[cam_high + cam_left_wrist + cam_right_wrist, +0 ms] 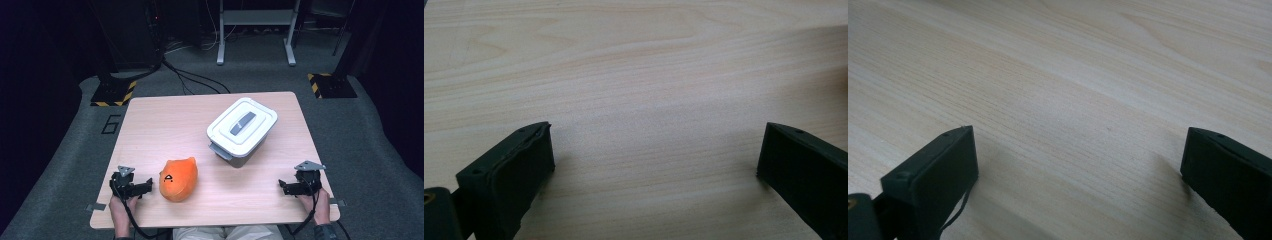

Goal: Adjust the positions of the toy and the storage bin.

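Observation:
An orange plush toy [178,179] with a dark mark on its face lies on the wooden table [165,120] near the front left. A white lidded box [242,130] with a grey handle stands right of centre, its lid on. My left gripper [142,188] rests on the table just left of the plush, pointing toward it, jaws wide open with only bare wood between them [654,140]. My right gripper [286,187] rests near the front right corner, pointing left, also open over bare wood [1078,145].
A person's hands [121,210] come in from the front edge. Beyond the table lie grey carpet, black cables [190,77], a white frame's legs [255,35] and two yellow-black striped floor plates [114,94].

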Demonstrator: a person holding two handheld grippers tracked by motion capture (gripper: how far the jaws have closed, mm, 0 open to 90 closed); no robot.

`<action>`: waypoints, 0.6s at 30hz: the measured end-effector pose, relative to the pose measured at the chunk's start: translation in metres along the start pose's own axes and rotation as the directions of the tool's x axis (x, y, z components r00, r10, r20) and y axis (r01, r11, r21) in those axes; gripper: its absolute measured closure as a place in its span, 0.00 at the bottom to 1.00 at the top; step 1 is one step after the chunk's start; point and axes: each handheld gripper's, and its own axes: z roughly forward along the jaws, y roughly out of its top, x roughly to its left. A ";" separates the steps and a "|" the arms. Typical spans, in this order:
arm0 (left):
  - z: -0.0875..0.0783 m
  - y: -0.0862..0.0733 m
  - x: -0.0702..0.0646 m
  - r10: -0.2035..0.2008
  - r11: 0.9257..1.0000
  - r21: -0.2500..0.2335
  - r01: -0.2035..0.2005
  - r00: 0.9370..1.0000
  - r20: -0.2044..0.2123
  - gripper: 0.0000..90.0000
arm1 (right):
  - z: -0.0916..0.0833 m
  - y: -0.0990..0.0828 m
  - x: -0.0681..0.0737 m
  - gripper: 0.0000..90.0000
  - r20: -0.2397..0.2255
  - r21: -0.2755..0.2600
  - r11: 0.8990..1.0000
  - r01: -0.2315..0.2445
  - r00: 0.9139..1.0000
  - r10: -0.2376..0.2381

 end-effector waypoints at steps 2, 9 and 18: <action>0.000 0.000 0.000 0.000 1.000 0.000 0.000 1.000 0.001 0.01 | 0.000 0.000 0.000 0.01 0.000 0.000 1.000 0.000 1.000 0.000; 0.000 0.000 0.000 0.001 1.000 0.000 -0.001 1.000 0.002 0.02 | 0.000 0.000 0.000 0.00 0.003 0.004 1.000 -0.008 1.000 0.008; 0.000 0.000 0.000 0.001 1.000 -0.002 -0.001 1.000 0.003 0.02 | -0.002 0.007 0.002 0.00 -0.013 0.015 1.000 0.012 1.000 -0.011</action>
